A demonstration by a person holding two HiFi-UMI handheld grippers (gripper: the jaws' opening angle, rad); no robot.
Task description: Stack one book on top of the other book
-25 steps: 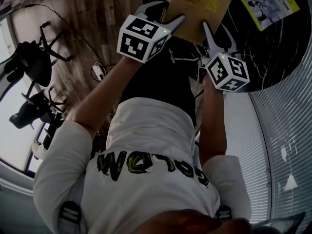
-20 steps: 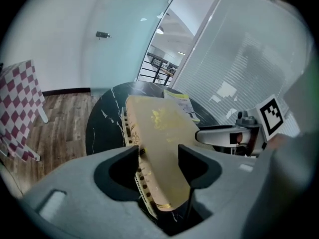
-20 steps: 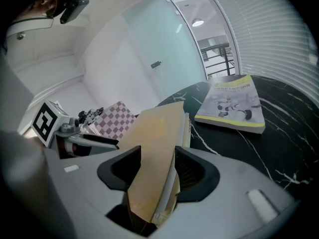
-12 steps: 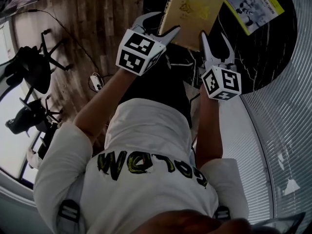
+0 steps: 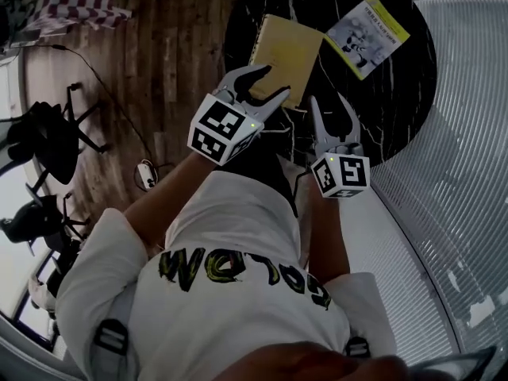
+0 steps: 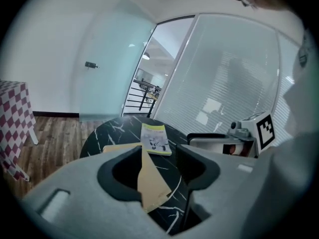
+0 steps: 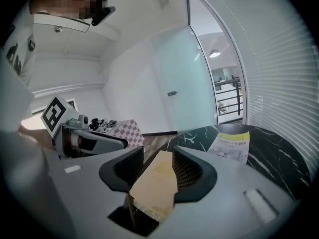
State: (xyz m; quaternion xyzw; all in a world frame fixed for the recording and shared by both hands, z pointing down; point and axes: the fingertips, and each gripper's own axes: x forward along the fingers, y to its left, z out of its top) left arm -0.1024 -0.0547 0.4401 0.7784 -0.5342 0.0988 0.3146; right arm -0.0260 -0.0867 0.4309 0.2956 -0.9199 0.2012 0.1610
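A tan book lies flat on the round black marble table. Just to its right lies a book with a yellow and white cover. My left gripper hovers over the tan book's near left corner. My right gripper hangs just off its near right corner. Both stand open, though their jaws have just been closing, and nothing is pressed between them. In the left gripper view and the right gripper view, the tan book shows through the gap, lower down.
Black chairs stand on the wooden floor to the left, with a cable and plug strip beside them. A checked cloth is at the far left. A glass wall with blinds curves round the table's right side.
Both grippers have risen away from the tan book's near edge. The head view has pulled back and shows more of the table. Both books have kept their places.
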